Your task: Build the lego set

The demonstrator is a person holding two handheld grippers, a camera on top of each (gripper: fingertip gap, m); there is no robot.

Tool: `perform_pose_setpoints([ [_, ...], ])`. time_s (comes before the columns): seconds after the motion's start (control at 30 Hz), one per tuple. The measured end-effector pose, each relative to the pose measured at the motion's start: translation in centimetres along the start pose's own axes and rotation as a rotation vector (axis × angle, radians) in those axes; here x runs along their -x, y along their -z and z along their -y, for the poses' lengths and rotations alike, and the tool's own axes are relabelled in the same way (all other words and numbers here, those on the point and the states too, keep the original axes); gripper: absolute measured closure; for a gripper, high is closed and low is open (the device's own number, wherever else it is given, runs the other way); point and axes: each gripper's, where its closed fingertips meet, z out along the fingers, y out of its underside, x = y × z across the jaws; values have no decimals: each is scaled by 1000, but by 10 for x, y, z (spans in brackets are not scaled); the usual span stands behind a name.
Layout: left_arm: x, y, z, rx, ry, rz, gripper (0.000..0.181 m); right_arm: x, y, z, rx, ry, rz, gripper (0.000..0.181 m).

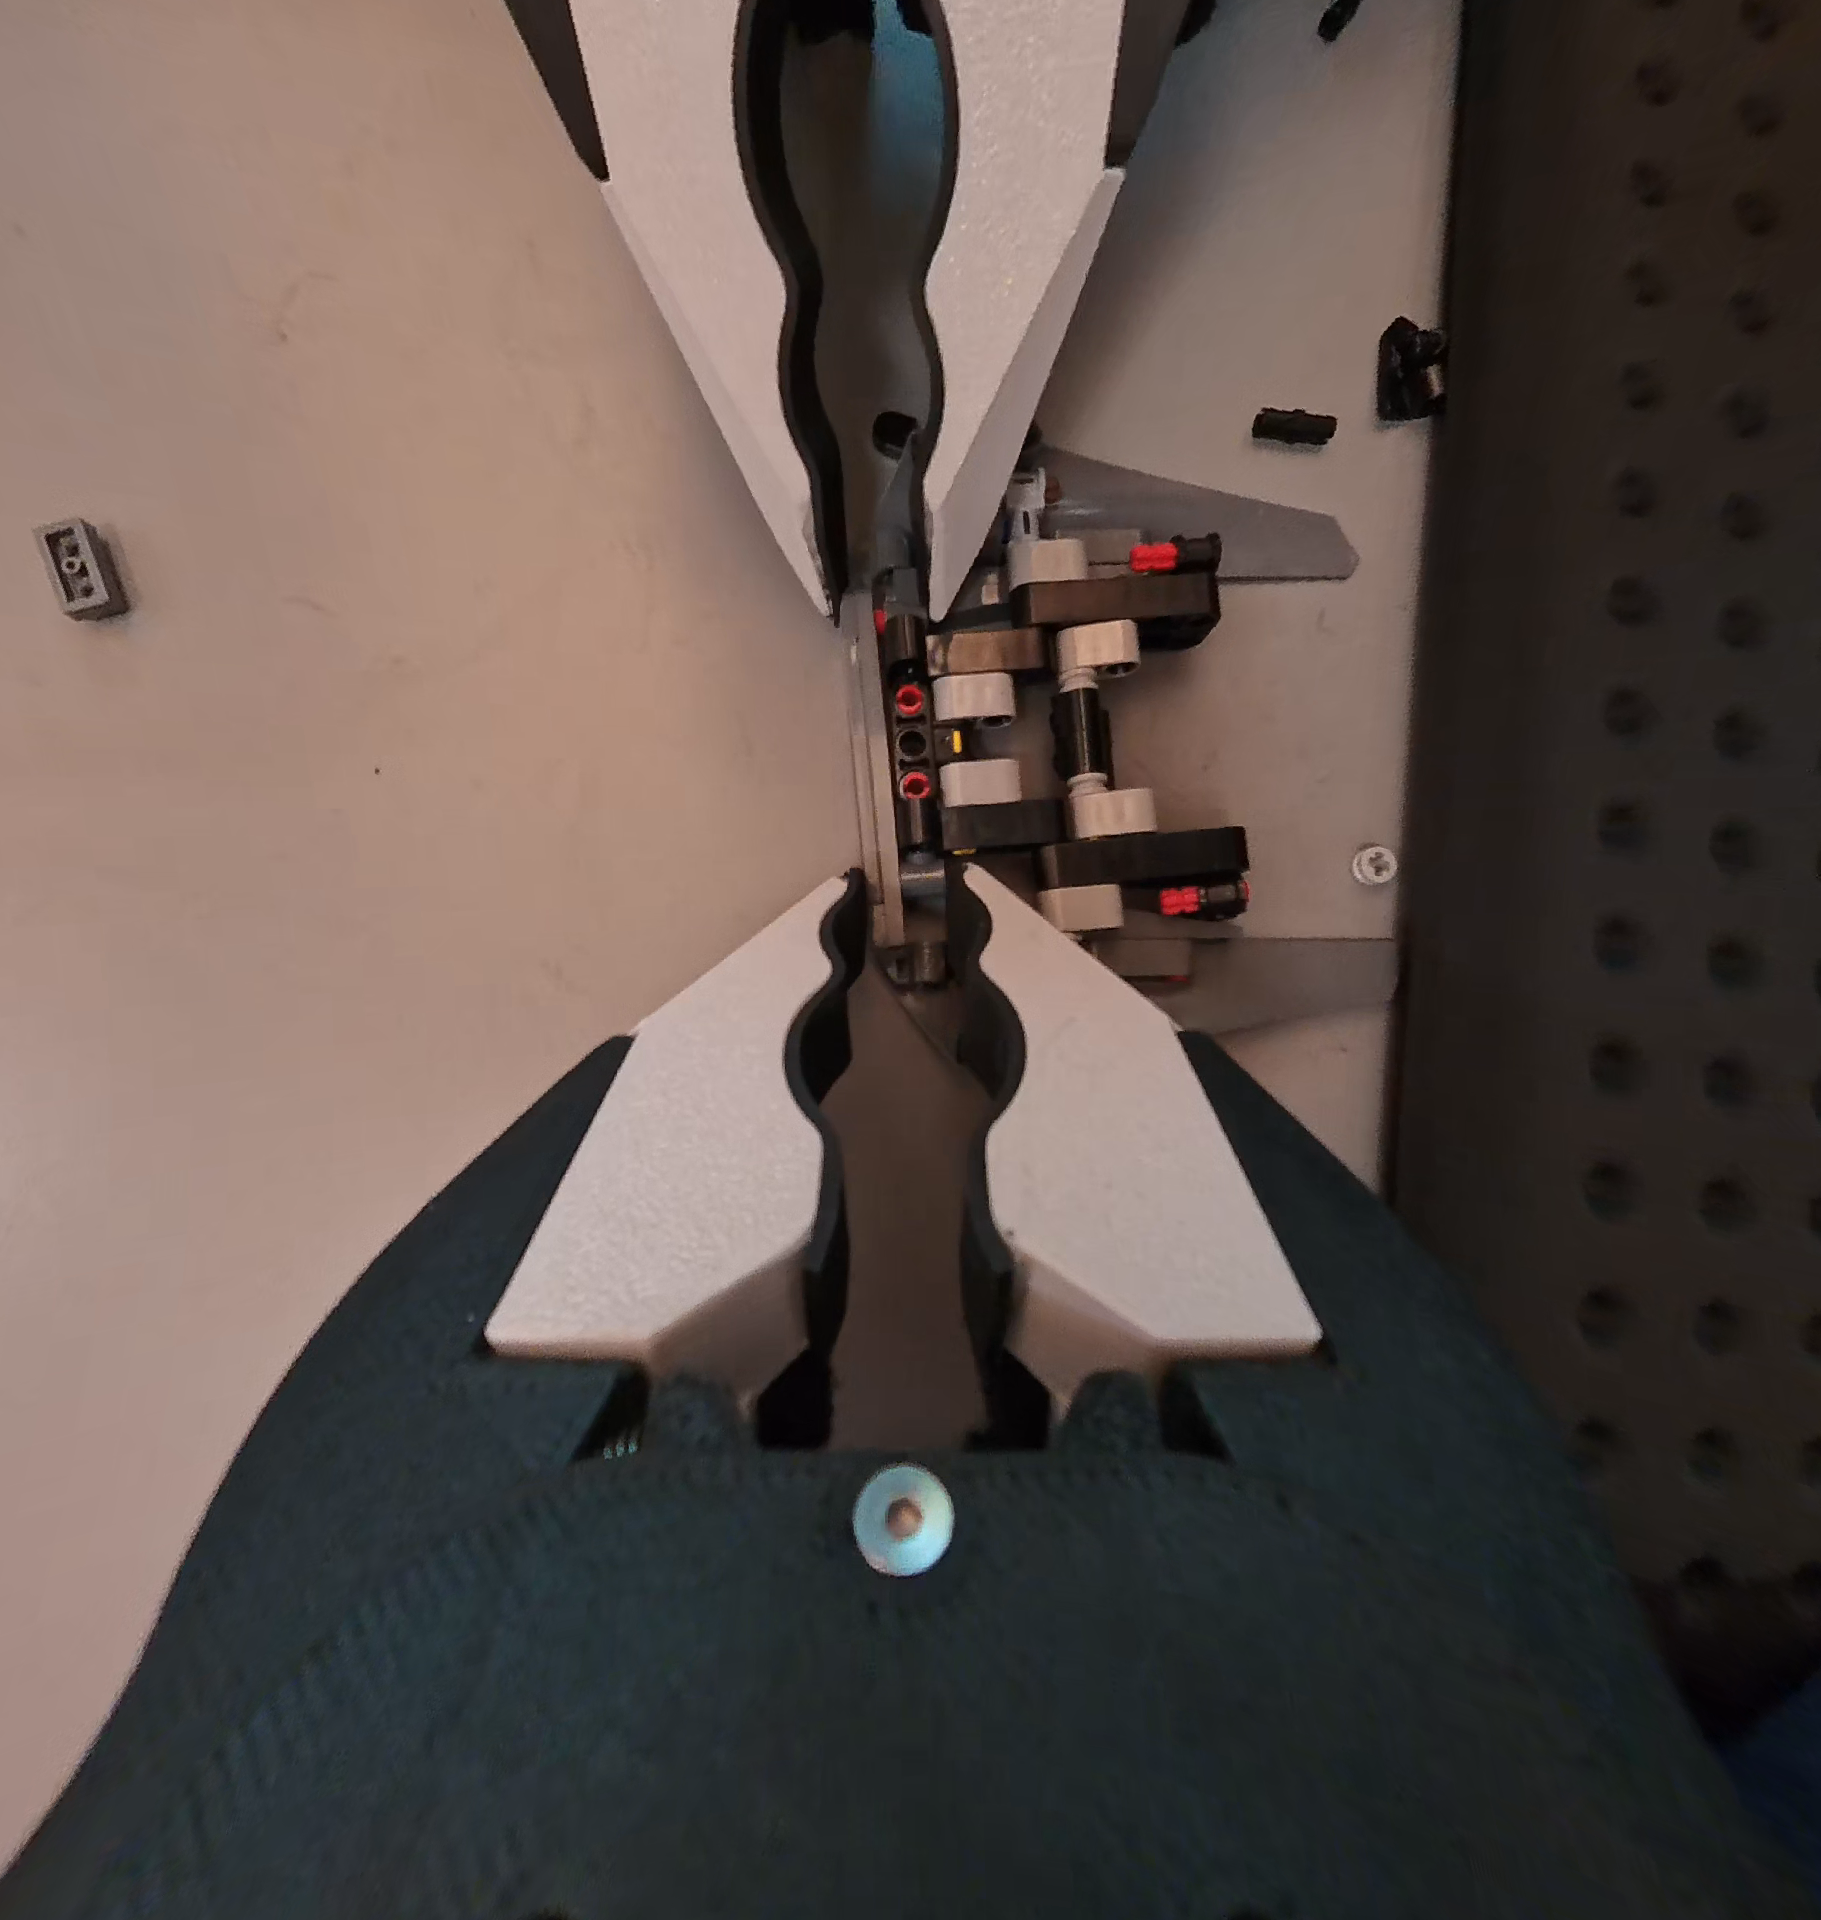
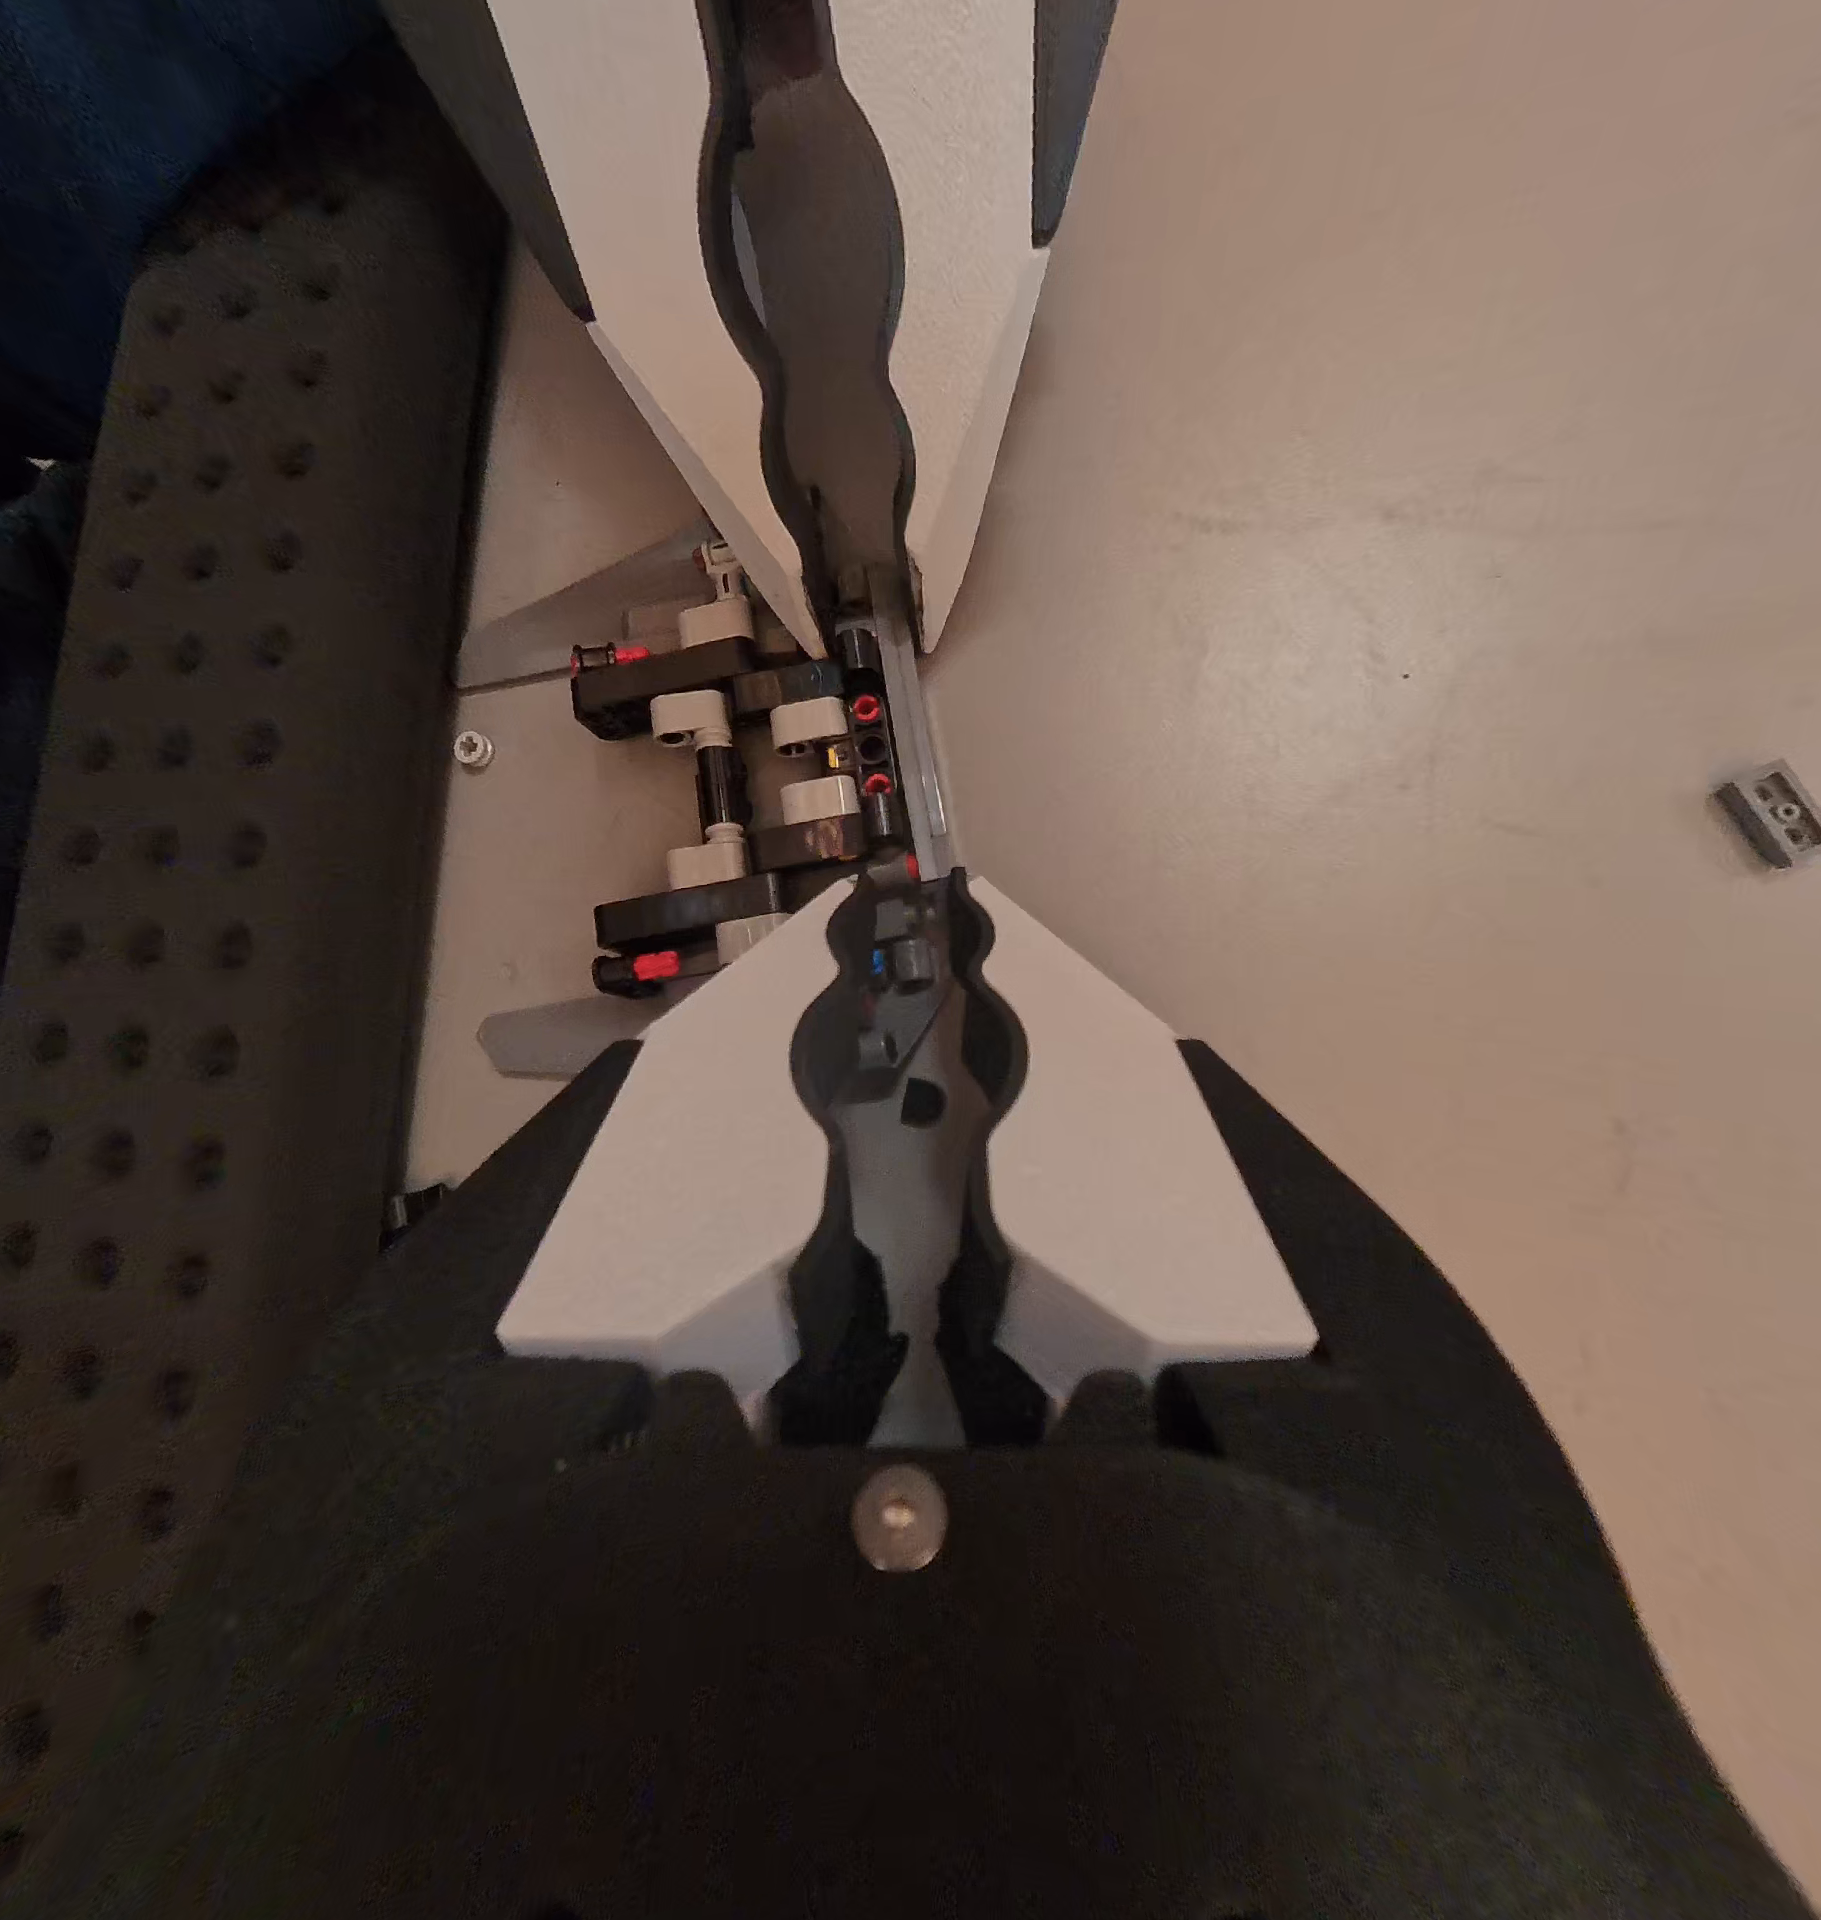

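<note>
Left gripper (image 1: 901, 914) clamping on one end of lego assembly (image 1: 1041, 748); right gripper (image 2: 901, 904) clamping on opposite end, holding it just above pale table (image 2: 1405, 520). Grey panels and gripped ends mostly disappearing between fingers (image 1: 1145, 1143). Small grey brick (image 1: 83, 569) lying well apart; black pin (image 1: 1293, 425) and black connector (image 1: 1410, 369) resting near perforated dark mat (image 1: 1664, 727).

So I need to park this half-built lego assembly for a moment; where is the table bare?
Bare tabletop spreads between the lego assembly and the lone grey brick. It is crowded on the assembly's other side: small black pieces, a white round piece, then the perforated dark mat.
</note>
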Motion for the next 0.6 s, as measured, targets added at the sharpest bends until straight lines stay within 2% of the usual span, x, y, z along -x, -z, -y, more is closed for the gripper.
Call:
perform_pose_setpoints([
  [0.6,1,-1,1,5,-11,9,168,-2,0,2,17,73,-65,169],
])
